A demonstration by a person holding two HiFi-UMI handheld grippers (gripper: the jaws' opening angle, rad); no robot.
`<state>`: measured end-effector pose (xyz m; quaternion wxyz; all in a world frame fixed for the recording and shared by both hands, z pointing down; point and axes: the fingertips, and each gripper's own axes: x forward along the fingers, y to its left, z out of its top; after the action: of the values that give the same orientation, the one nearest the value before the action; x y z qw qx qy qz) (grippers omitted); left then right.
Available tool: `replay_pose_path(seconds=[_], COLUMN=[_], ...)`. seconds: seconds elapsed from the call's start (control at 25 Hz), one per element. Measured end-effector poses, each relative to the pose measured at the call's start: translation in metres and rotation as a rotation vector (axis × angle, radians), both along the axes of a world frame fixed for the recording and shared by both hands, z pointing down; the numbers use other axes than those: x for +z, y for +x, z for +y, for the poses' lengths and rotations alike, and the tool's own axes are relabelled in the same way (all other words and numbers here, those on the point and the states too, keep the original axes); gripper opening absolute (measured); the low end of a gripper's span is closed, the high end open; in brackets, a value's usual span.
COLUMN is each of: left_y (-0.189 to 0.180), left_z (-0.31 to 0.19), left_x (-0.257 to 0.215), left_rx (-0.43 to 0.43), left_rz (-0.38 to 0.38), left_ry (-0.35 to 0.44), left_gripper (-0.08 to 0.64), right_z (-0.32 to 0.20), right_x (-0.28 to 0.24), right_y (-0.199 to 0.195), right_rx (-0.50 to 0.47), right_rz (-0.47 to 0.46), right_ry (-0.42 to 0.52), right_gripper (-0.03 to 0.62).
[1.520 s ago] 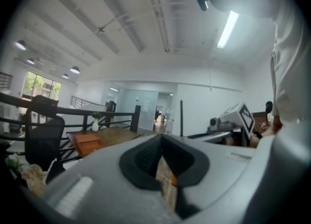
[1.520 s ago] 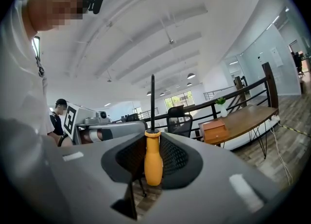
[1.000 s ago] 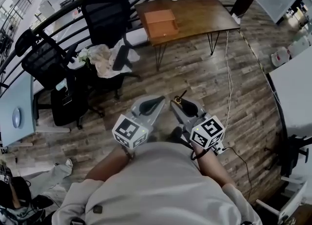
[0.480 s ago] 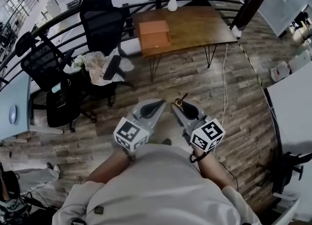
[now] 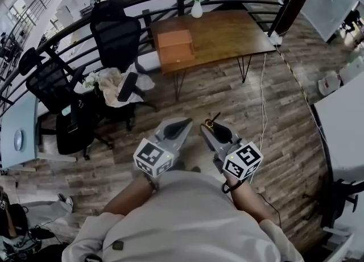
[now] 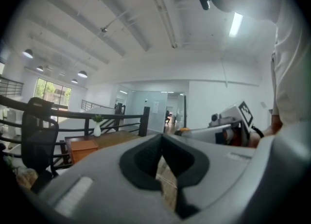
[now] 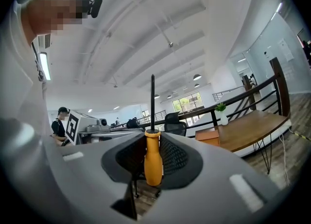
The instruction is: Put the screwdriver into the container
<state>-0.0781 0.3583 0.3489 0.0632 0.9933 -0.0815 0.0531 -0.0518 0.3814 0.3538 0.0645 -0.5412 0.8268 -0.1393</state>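
My right gripper [image 5: 212,124] is shut on a screwdriver [image 7: 153,156]; its orange handle sits between the jaws and its thin black shaft [image 7: 152,102] points straight out ahead. In the head view only the screwdriver's tip end [image 5: 213,118] shows, held over the wooden floor. Beside it, my left gripper [image 5: 183,123] is shut with nothing in it [image 6: 162,143]. The container, an orange-brown box [image 5: 175,46], stands on the left part of a wooden table [image 5: 233,28] well ahead of both grippers. The box also shows in the left gripper view [image 6: 81,146] and in the right gripper view [image 7: 208,134].
A white vase with a plant [image 5: 197,8] stands at the table's far edge by a dark curved railing [image 5: 85,22]. Black office chairs [image 5: 116,33] and a cloth-covered seat [image 5: 116,82] are at the left. A white cable [image 5: 263,93] runs along the floor on the right, near a white desk [image 5: 344,119].
In the head view the table and box have drifted down and left, nearer to the grippers. Both grippers keep their pose, and the screwdriver stays held.
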Motion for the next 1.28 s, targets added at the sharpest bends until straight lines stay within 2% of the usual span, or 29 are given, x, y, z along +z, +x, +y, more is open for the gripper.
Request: replay_pose_path(seconds=[0.24, 0.64, 0.88, 1.28], left_y=[0.016, 0.014, 0.009, -0.018], left_z=[0.002, -0.032, -0.079, -0.195], left_x=[0.004, 0.01, 0.008, -0.013], left_rx=[0.031, 0.041, 0.044, 0.04], left_rz=[-0.014, -0.009, 0.001, 0.009], left_ry=[-0.001, -0.018, -0.019, 0.005], left_gripper=[0.003, 0.003, 0.003, 0.003], right_z=[-0.003, -0.032, -0.081, -0.198], right_x=[0.005, 0.01, 0.009, -0.011], right_y=[0.015, 0.014, 0.007, -0.017], right_rx=[0.023, 0.036, 0.031, 0.032], right_rz=[-0.018, -0.011, 0.0, 0.008], right_ry=[-0.008, -0.024, -0.033, -0.011], right_gripper=[0.092, 0.092, 0.092, 0.092])
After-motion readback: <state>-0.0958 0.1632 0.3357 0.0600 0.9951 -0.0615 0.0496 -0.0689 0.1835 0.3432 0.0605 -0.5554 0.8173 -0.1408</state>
